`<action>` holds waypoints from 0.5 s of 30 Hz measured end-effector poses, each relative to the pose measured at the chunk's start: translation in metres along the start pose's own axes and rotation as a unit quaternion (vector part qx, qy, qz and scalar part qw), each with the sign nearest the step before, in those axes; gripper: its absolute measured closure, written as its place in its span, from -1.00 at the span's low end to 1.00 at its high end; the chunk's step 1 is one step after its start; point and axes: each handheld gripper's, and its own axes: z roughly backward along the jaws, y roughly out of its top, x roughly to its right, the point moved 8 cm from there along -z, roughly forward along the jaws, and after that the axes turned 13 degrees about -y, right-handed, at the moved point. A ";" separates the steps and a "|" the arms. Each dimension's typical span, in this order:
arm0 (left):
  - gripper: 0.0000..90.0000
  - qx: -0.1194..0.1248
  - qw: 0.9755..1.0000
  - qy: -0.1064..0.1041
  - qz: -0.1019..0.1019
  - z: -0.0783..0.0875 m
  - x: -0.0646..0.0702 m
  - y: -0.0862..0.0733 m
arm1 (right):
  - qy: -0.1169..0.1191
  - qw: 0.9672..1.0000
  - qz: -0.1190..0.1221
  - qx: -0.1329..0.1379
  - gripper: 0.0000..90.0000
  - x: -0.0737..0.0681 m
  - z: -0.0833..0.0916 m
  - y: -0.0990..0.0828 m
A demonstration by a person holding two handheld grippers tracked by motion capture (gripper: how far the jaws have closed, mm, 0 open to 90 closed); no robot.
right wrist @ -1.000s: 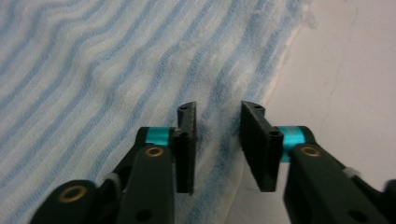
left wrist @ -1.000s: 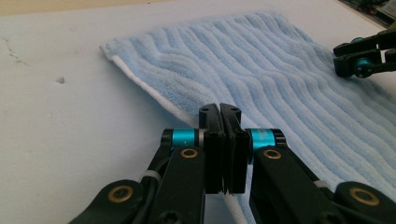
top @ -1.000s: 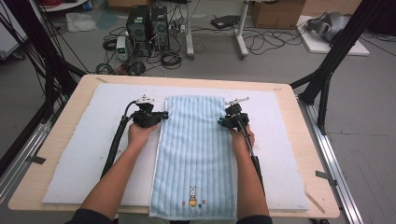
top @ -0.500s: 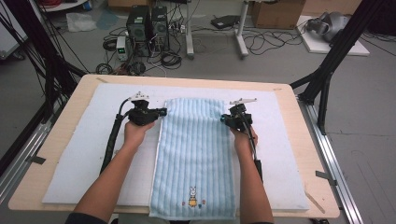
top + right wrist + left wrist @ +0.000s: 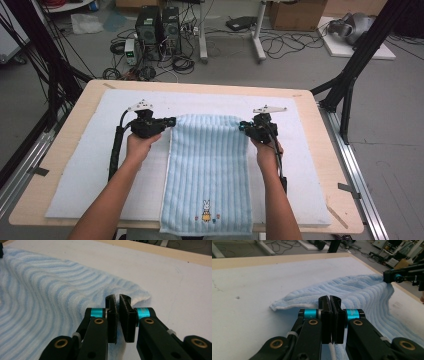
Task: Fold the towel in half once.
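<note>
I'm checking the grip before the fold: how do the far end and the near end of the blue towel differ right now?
The far end of the towel is pinched at its side edges by the left gripper and right gripper, lifted and rippled; the near end lies flat, ungripped. The near end bears a rabbit picture; the far end is plain. Both share blue stripes.

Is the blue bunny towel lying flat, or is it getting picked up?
Partly picked up. The towel's far end hangs lifted between the left gripper and right gripper, both shut on its edges; the bunny end lies flat.
</note>
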 end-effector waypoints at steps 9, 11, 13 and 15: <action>0.95 0.000 1.000 -0.021 -0.009 0.013 0.020 -0.010 | 0.018 1.000 -0.007 0.019 0.89 -0.006 0.023 -0.007; 0.95 0.001 1.000 -0.028 -0.015 0.016 0.026 -0.012 | 0.024 0.999 -0.006 0.026 0.89 -0.009 0.029 -0.008; 0.95 0.002 0.999 -0.032 -0.019 0.019 0.031 -0.015 | 0.026 0.999 0.001 0.028 0.89 -0.012 0.036 -0.011; 0.95 0.003 0.999 -0.038 -0.021 0.022 0.036 -0.018 | 0.025 0.999 0.011 0.030 0.89 -0.014 0.040 -0.015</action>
